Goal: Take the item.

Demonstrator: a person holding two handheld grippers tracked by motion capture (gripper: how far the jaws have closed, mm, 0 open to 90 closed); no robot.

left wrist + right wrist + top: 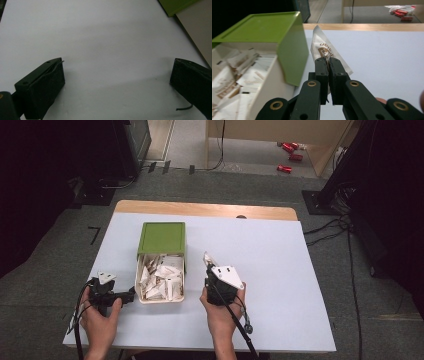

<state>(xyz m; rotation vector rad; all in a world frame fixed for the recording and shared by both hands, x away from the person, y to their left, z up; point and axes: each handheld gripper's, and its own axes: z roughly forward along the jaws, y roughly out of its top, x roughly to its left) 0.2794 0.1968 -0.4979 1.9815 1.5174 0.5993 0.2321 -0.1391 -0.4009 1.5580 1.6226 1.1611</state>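
A green box lies on the white table with its white drawer pulled out toward me, full of white sachets printed in brown. My right gripper is just right of the drawer, shut on one such sachet that sticks up past the jaws; the green box and open drawer lie to its left. My left gripper rests low by the drawer's left side, its jaws wide apart over bare table with nothing between them.
The white table top has free room right of the box and behind it. A wooden edge runs along the far side. Cables and dark stands sit on the grey floor; red items lie far back.
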